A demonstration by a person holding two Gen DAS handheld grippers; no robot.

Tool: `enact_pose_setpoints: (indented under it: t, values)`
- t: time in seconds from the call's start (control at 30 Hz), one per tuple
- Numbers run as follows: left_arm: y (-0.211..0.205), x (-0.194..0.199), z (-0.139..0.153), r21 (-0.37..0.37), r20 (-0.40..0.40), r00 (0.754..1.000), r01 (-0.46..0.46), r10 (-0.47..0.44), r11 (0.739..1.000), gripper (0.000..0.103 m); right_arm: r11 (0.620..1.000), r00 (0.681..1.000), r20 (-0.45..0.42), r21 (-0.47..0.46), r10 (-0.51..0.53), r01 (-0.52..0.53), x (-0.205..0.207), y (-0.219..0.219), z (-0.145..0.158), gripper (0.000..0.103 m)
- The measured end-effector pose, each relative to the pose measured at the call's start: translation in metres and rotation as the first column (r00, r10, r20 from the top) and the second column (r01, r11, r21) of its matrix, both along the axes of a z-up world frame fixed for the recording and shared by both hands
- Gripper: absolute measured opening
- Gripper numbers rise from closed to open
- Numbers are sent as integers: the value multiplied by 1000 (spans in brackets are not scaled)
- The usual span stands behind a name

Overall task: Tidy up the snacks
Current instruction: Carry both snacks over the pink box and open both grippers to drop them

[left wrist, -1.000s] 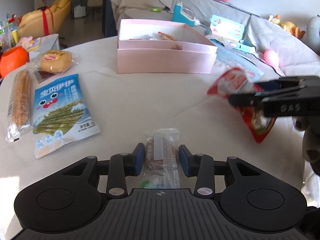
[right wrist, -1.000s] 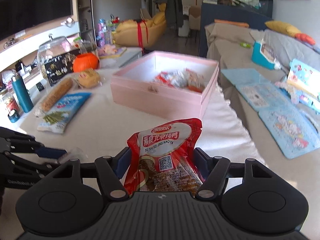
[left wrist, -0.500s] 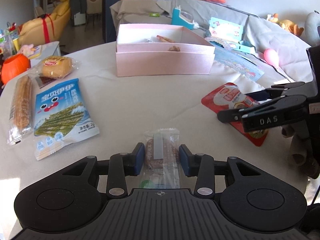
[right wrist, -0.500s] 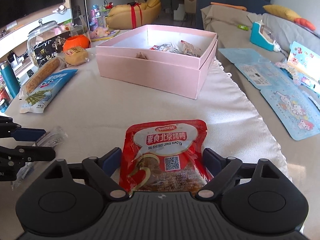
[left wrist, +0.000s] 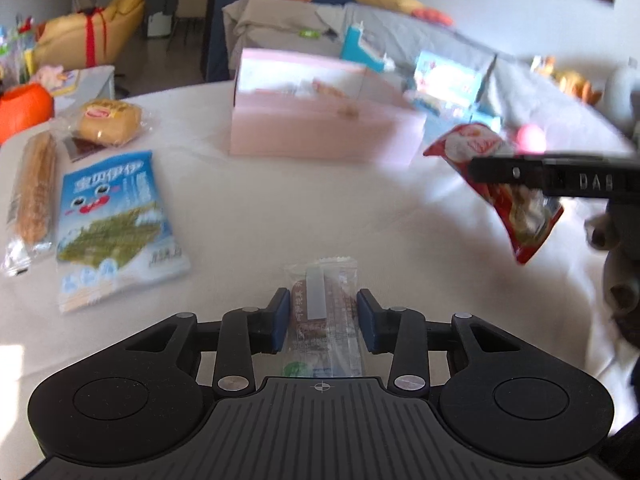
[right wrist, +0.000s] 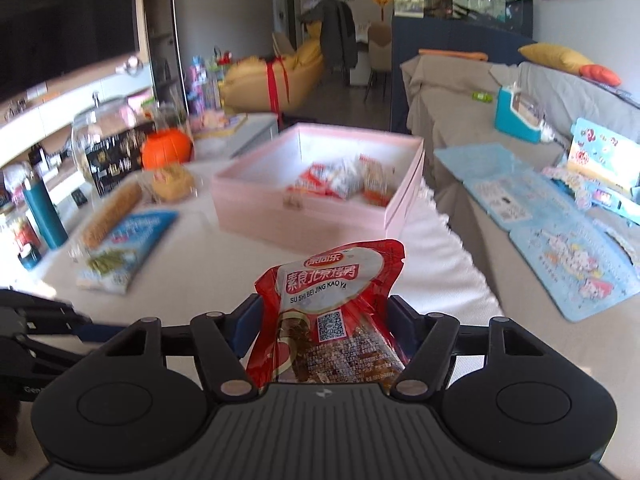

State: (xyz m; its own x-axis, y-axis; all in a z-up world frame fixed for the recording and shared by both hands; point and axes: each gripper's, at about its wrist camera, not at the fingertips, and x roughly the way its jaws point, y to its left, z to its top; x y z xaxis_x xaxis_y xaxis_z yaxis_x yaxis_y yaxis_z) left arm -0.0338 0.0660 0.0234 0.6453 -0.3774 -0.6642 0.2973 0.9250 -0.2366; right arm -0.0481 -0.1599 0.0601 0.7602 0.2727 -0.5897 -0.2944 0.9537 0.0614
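My right gripper (right wrist: 322,312) is shut on a red snack pouch (right wrist: 332,308) and holds it above the table; the pouch also shows in the left wrist view (left wrist: 500,188), hanging from the right gripper (left wrist: 480,170). My left gripper (left wrist: 322,314) is shut on a small clear-wrapped brown snack (left wrist: 322,308) low over the table. An open pink box (right wrist: 320,184) with several snacks inside stands ahead of both grippers; it also shows in the left wrist view (left wrist: 320,120).
On the white tablecloth (left wrist: 280,208) to the left lie a blue seaweed packet (left wrist: 112,220), a long biscuit stick pack (left wrist: 34,192) and a wrapped bun (left wrist: 108,122). An orange pumpkin (right wrist: 166,148), a glass jar (right wrist: 108,144) and a teal bottle (right wrist: 44,216) stand far left. A sofa (right wrist: 520,128) lies to the right.
My right gripper shut on the red pouch, which lay on the table half a second ago, and lifted it. My left gripper kept its hold on the small snack and barely moved.
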Motion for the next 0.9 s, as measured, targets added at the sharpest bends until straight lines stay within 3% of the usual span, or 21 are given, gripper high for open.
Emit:
enact_pose_setpoints:
  t: [0.1, 0.23, 0.3, 0.33, 0.43, 0.57, 0.67, 0.8, 0.87, 0.9]
  values:
    - [3, 28, 41, -57, 97, 995, 11, -6, 998, 41, 1000, 999, 47, 15, 0, -1, 5, -3, 21, 67]
    - [-2, 91, 107, -76, 275, 961, 40, -17, 996, 43, 999, 987, 159, 49, -20, 13, 35, -2, 72, 68]
    - [0, 143, 113, -152, 238, 971, 43, -6, 987, 46, 996, 979, 196, 83, -49, 33, 62, 0, 96, 75]
    - [3, 172, 108, -192, 182, 983, 24, 12, 981, 43, 994, 980, 190, 103, -59, 40, 80, 1, 105, 86]
    - [9, 213, 88, -201, 105, 992, -51, 73, 978, 41, 988, 996, 75, 148, -50, 39, 141, 6, 113, 87]
    - [35, 190, 74, -204, 126, 988, -59, 86, 977, 41, 991, 996, -9, 100, -88, 88, 171, 7, 96, 87]
    - [61, 164, 66, -157, 152, 973, -148, 172, 976, 41, 994, 998, -43, 94, -45, 49, 170, 4, 73, 87]
    - [81, 151, 55, -206, 123, 962, -214, 242, 955, 41, 980, 993, -106, 186, -52, 72, 196, 10, 58, 87]
    - [86, 141, 54, -215, 115, 964, -210, 238, 954, 41, 967, 997, -74, 253, -20, 38, 209, 21, 60, 88]
    - [87, 135, 53, -204, 111, 966, -207, 233, 957, 41, 970, 998, -57, 242, 3, 11, 216, 30, 59, 91]
